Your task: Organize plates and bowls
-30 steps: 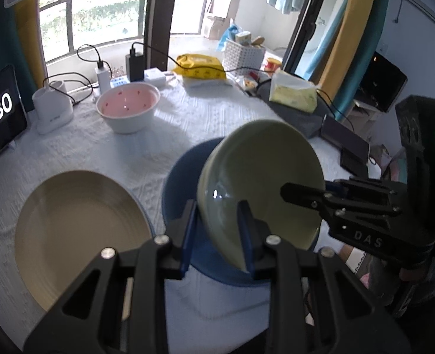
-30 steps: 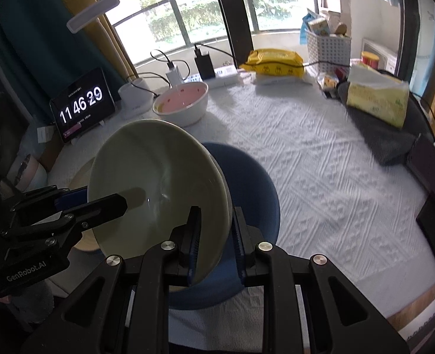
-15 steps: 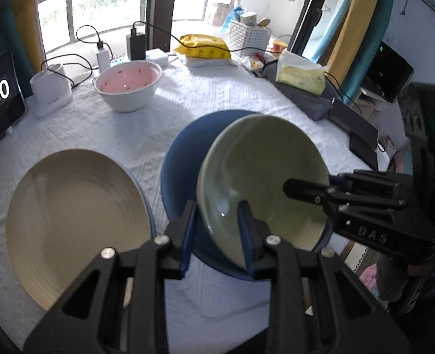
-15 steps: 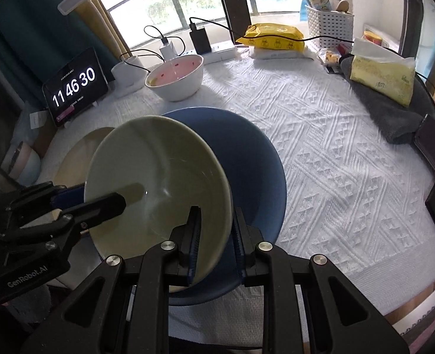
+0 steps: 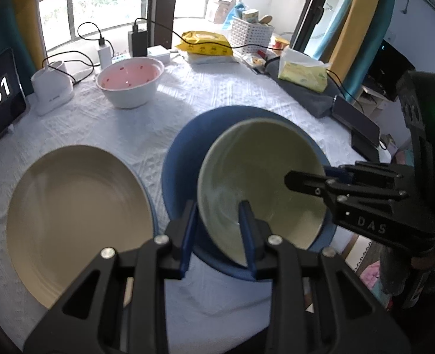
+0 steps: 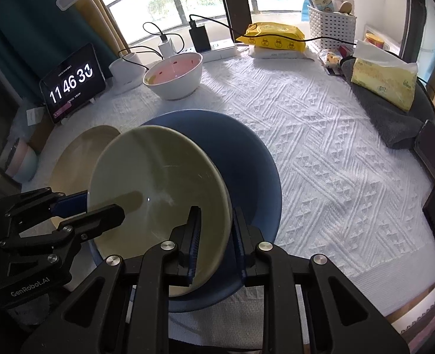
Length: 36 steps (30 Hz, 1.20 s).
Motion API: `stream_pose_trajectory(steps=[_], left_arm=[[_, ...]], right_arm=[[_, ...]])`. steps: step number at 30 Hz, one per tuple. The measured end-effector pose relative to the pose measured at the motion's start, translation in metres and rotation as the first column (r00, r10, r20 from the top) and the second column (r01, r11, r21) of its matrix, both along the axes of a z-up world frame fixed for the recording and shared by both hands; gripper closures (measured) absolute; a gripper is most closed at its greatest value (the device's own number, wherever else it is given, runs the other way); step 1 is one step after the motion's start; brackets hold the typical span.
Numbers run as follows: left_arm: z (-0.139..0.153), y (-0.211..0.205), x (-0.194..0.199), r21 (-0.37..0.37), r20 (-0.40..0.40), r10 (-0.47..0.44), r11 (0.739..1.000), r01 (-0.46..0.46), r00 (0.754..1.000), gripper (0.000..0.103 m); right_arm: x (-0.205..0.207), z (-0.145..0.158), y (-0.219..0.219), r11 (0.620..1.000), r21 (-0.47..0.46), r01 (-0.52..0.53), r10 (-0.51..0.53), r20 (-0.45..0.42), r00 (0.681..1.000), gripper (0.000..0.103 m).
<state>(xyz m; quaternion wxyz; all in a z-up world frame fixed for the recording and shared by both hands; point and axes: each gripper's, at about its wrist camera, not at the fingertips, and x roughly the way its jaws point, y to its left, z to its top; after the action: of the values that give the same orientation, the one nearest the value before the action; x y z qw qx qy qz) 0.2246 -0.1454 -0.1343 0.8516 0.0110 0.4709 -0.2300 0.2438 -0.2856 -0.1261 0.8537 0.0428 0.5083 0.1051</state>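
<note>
A pale green bowl (image 5: 261, 183) hangs tilted just over a wide blue dish (image 5: 182, 144) on the white cloth. My left gripper (image 5: 217, 224) is shut on the bowl's near rim, one finger inside and one outside. My right gripper (image 6: 216, 230) is shut on the opposite rim of the same green bowl (image 6: 158, 183), above the blue dish (image 6: 247, 159). Each gripper shows in the other's view: the right gripper (image 5: 306, 180) reaches in from the right, the left gripper (image 6: 99, 209) from the left. Whether the bowl's base touches the dish is hidden.
A beige plate (image 5: 76, 212) lies left of the blue dish, a blue rim showing under its edge. Behind it stand a white bowl with a pink inside (image 5: 130, 81), a clock tablet (image 6: 73, 82), chargers and cables. Tissues (image 6: 385, 82) and a dark phone (image 5: 356, 121) are at the right.
Both grippers have brought the green bowl down closer to the blue dish, and it lies flatter than before. The grips on its rim are unchanged.
</note>
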Motion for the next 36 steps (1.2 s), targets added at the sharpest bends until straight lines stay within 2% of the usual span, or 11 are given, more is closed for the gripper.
stream_pose_trajectory(steps=[10, 27, 29, 36], left_arm=[[0.015, 0.009, 0.001, 0.009, 0.077, 0.032, 0.999, -0.033, 0.996, 0.073], [0.029, 0.019, 0.013, -0.021, 0.112, 0.076, 0.997, -0.074, 0.991, 0.072], [0.031, 0.018, 0.015, -0.017, 0.123, 0.078, 0.997, -0.076, 0.989, 0.072], [0.034, 0.02, 0.023, -0.005, 0.141, 0.086, 0.996, -0.087, 0.986, 0.071]], right_arm=[[0.003, 0.007, 0.0, 1.0, -0.025, 0.009, -0.009, 0.023, 1.0, 0.08], [0.012, 0.026, 0.006, 0.999, -0.044, -0.002, 0.005, 0.077, 0.997, 0.078], [0.014, 0.027, 0.009, 0.998, -0.07, -0.006, 0.012, 0.085, 0.996, 0.077], [0.023, 0.031, 0.014, 0.998, -0.066, -0.023, 0.029, 0.093, 0.995, 0.076]])
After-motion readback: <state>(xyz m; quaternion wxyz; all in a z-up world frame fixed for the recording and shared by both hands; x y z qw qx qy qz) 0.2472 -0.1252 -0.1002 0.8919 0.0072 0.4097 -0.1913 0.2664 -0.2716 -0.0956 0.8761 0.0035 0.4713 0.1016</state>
